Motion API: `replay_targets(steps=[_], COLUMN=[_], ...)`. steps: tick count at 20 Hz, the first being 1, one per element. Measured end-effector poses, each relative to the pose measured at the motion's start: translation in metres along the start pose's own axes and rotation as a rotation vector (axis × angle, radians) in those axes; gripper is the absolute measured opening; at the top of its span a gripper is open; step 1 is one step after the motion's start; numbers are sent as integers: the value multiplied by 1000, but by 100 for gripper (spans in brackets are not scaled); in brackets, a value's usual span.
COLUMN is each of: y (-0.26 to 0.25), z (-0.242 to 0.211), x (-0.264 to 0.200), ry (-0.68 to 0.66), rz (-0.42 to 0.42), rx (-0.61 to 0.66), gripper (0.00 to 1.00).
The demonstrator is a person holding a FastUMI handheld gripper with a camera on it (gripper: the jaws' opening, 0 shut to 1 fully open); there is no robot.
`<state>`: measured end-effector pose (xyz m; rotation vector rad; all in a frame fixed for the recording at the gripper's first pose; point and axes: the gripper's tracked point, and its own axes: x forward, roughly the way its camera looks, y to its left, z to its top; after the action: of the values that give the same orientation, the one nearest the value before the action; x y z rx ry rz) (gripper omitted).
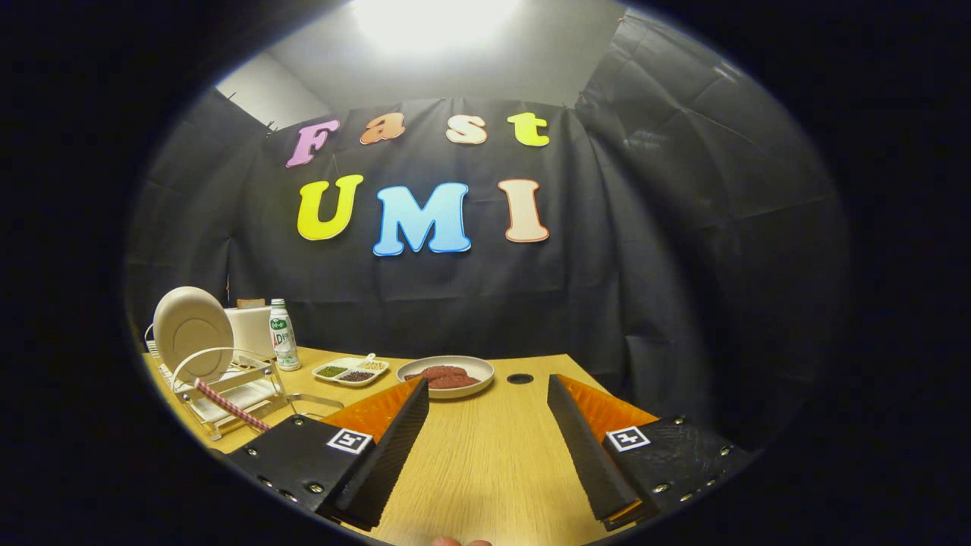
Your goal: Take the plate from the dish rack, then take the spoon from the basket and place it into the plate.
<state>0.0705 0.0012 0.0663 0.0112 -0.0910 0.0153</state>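
Gripper (489, 394): fingers spread wide and holding nothing, only bare tabletop (485, 455) between them; it hangs low over the near part of the wood, pointing at the back wall.
Plate (193, 332): stands on edge in the dish rack (227, 390), off to the left beyond the left finger; the rack's wires hold it upright, so a rim is free to be pinched.
Spoon: a pink-striped handle (230, 405) lies slanted across the rack's near side; this may be it, but its bowl cannot be made out, and the basket cannot be picked out for sure.
Bottle (284, 335): upright just right of the rack, near the path to the plate.
Tray (350, 371): small divided dish behind the left fingertip, holding dark and green bits.
Dish (455, 375): shallow, with reddish food, beyond the fingers, mid-tabletop.
Hole (520, 378): dark round opening in the tabletop right of the dish.
Step, judged: nothing is taken yet; the fingers would need to swing left towards the rack.
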Motion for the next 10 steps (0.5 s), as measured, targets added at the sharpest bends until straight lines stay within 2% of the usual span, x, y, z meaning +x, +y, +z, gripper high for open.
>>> replay_targets(steps=[5,8,10], y=[10,33,60], z=[43,65,74], x=[-13,-22,-26], ry=[14,23,38], rz=[-62,-95,-85], rx=[-42,-43,-29], gripper=[97,97,97])
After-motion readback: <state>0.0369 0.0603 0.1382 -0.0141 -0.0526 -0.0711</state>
